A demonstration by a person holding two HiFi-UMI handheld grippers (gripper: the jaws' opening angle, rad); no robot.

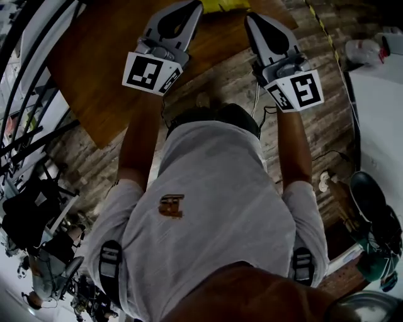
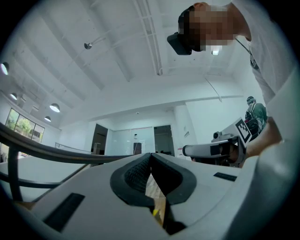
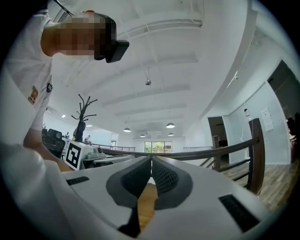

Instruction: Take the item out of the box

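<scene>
No box shows in any view. A yellow thing lies at the top edge of the head view on the brown wooden table, mostly cut off. My left gripper is held over the table's near edge, shut, with nothing between its pads. My right gripper hovers beside it to the right, also shut and empty. In the left gripper view the jaws meet at the tips, and the right gripper view shows the same. Both gripper cameras point up at the ceiling and the person.
A wood-plank floor runs under the table's edge. A white table stands at the right with a pale bottle behind it. Black stands and chairs crowd the left. A dark railing crosses the right gripper view.
</scene>
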